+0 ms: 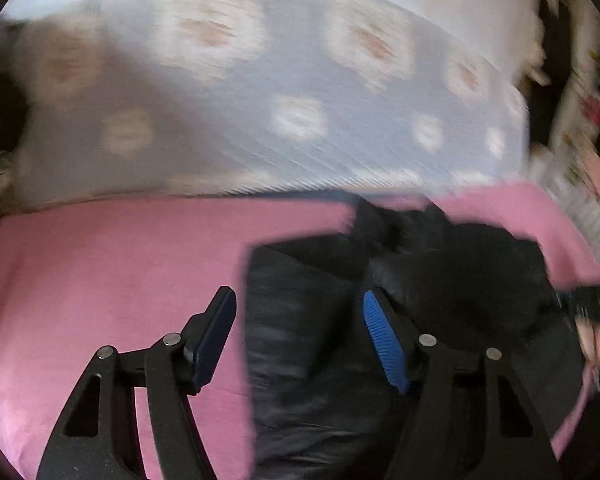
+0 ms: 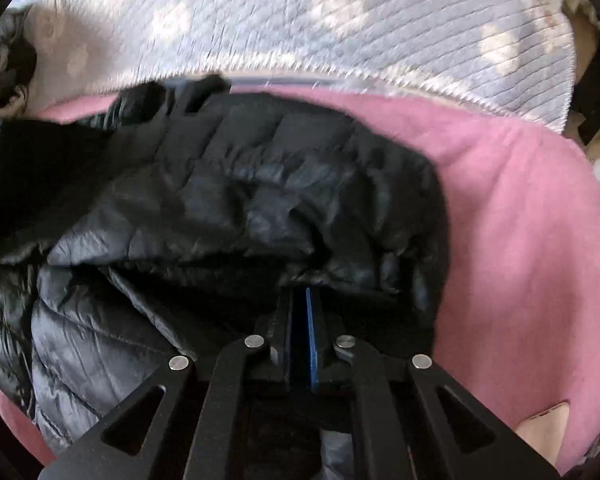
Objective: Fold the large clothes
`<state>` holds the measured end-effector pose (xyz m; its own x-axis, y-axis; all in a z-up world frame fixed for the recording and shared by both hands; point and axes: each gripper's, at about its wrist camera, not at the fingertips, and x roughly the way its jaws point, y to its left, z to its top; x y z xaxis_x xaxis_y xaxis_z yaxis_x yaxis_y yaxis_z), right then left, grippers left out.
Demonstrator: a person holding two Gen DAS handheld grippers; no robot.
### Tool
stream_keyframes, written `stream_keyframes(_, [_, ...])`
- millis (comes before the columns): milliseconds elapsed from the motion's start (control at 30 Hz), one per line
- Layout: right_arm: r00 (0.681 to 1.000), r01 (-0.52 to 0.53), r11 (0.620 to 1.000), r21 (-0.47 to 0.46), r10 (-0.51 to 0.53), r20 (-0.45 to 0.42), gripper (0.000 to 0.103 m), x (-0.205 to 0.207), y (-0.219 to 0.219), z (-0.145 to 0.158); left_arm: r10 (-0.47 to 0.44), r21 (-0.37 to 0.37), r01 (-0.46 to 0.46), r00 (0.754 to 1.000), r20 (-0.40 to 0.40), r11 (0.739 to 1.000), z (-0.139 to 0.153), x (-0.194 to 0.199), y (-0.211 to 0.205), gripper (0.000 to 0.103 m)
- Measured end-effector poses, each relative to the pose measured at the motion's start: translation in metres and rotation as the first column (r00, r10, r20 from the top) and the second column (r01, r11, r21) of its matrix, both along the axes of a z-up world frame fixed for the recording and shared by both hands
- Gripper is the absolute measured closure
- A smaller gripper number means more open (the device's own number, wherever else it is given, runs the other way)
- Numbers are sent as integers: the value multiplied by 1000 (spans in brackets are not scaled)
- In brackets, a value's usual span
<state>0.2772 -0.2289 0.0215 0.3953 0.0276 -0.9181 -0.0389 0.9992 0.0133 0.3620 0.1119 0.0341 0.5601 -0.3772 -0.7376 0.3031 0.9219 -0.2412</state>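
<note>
The black puffer jacket (image 2: 228, 208) is lying crumpled on the pink sheet (image 2: 520, 220), just in front of the flower-patterned blanket (image 1: 280, 92). The right gripper (image 2: 300, 320) is pinching a fold of the jacket's edge, its fingers nearly together. The left gripper (image 1: 300, 332) is hovering over the jacket's left side, fingers (image 1: 382, 340) spread wide and gripping nothing.

The left tool (image 1: 298, 338) is matte black plastic: two angled linkage arms with triangular cut-outs, round silver rivets at the joints, and ribbed blue pads (image 1: 382, 344) lining the fingers. The right tool (image 2: 302, 334) has the same black frame, silver rivets and thin blue pads.
</note>
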Motion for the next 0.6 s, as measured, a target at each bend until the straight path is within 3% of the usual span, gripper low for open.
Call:
stream_keyframes(133, [996, 33, 999, 30, -35, 86, 97, -4, -7, 17, -138, 118, 145, 989, -62, 982, -17, -14, -48, 41])
stream_keyframes(267, [991, 35, 997, 71, -43, 123, 97, -2, -8, 25, -154, 277, 164, 986, -60, 947, -34, -25, -69, 39])
stream_keyframes(367, [992, 36, 995, 88, -46, 115, 97, -2, -9, 27, -153, 233, 178, 981, -121, 956, -44, -19, -61, 35])
stream_keyframes(500, [993, 35, 996, 80, -44, 111, 97, -1, -13, 24, -91, 247, 128, 983, -158, 960, -59, -8, -50, 24])
stream_keyframes(567, [995, 30, 996, 84, -38, 95, 97, -1, -13, 22, -51, 258, 87, 988, -145, 962, -57, -5, -39, 28])
stream_keyframes(600, [996, 24, 996, 82, -31, 87, 97, -1, -13, 21, -36, 273, 69, 992, -124, 960, -53, -5, -33, 38])
